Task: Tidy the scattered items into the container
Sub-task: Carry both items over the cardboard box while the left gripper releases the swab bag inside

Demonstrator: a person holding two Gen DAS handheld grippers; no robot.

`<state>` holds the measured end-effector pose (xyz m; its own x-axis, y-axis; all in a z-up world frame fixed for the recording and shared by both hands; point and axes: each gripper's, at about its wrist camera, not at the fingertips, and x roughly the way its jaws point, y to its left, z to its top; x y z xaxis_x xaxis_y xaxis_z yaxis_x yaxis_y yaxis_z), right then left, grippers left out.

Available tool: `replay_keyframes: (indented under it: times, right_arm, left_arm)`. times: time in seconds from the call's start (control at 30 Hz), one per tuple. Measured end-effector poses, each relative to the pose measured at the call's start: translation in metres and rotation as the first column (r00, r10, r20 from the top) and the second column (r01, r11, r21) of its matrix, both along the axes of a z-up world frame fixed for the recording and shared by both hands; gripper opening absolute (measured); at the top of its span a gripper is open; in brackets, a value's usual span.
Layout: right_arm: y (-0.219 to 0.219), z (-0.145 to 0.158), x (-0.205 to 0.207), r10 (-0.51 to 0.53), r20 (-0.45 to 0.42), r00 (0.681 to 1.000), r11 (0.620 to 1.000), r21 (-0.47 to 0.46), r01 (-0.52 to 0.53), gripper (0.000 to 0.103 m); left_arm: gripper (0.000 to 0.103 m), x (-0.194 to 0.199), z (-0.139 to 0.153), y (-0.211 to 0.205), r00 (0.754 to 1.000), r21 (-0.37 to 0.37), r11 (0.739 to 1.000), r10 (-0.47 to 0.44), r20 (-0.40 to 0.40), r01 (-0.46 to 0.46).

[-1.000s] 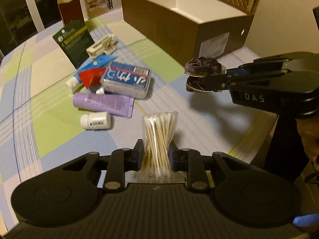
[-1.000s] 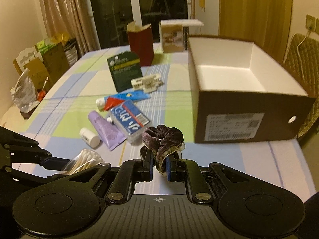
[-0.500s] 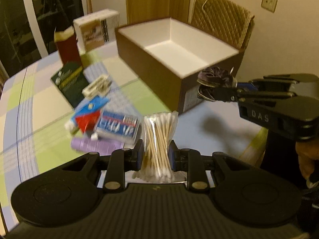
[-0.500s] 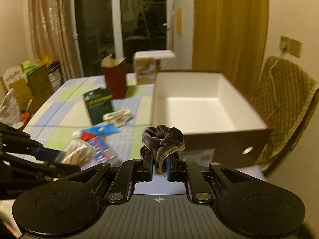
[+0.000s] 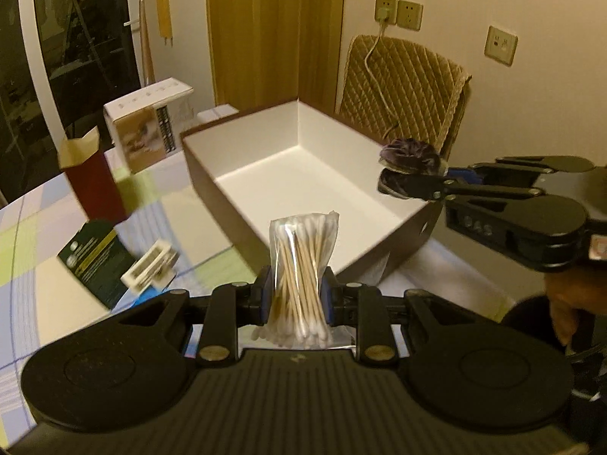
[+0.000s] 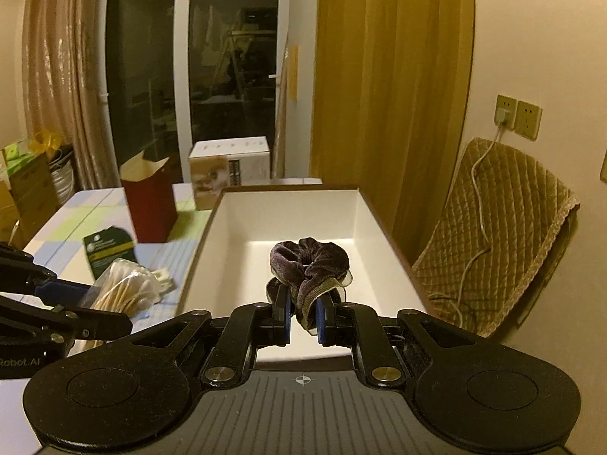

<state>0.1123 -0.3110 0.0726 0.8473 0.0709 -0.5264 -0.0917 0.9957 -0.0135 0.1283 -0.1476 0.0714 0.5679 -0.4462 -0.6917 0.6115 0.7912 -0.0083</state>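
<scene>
Left hand-held gripper [image 5: 296,299] clamped on my cotton swab bag [image 5: 301,269], upright, lower centre; box [image 5: 303,174] lies ahead, above it. Right hand-held gripper [image 6: 302,316] clamped on scrunchie [image 6: 309,261], already over the box [image 6: 303,227], nearer.

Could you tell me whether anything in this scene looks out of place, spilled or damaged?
Nothing stands out. The box is upright and holds nothing; the left gripper grips bagged cotton swabs, the right gripper a scrunchie.

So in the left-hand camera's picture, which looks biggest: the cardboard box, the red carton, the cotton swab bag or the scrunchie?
1. cardboard box
2. red carton and cotton swab bag: similar, and the bag's nearness inflates it
3. scrunchie
</scene>
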Motion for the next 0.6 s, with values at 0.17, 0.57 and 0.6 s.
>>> replay_keyframes:
  times: [0.17, 0.57, 0.6]
  right_arm:
    - [-0.014, -0.005, 0.020, -0.022, -0.011, 1.000, 1.000, 0.020, 0.022, 0.015]
    - [-0.036, -0.020, 0.046, -0.047, -0.068, 0.997, 0.997, 0.065, 0.051, 0.015]
    - [-0.037, -0.021, 0.048, -0.048, -0.073, 0.996, 0.996, 0.067, 0.053, 0.015]
  left_arm:
    - [0.021, 0.019, -0.003, -0.024, 1.000, -0.010, 1.000, -0.008, 0.002, 0.008]
    - [0.022, 0.051, -0.032, -0.059, 1.000, 0.007, 1.000, -0.017, -0.019, 0.017]
    - [0.022, 0.053, -0.034, -0.060, 1.000, 0.008, 1.000, -0.017, -0.015, 0.017]
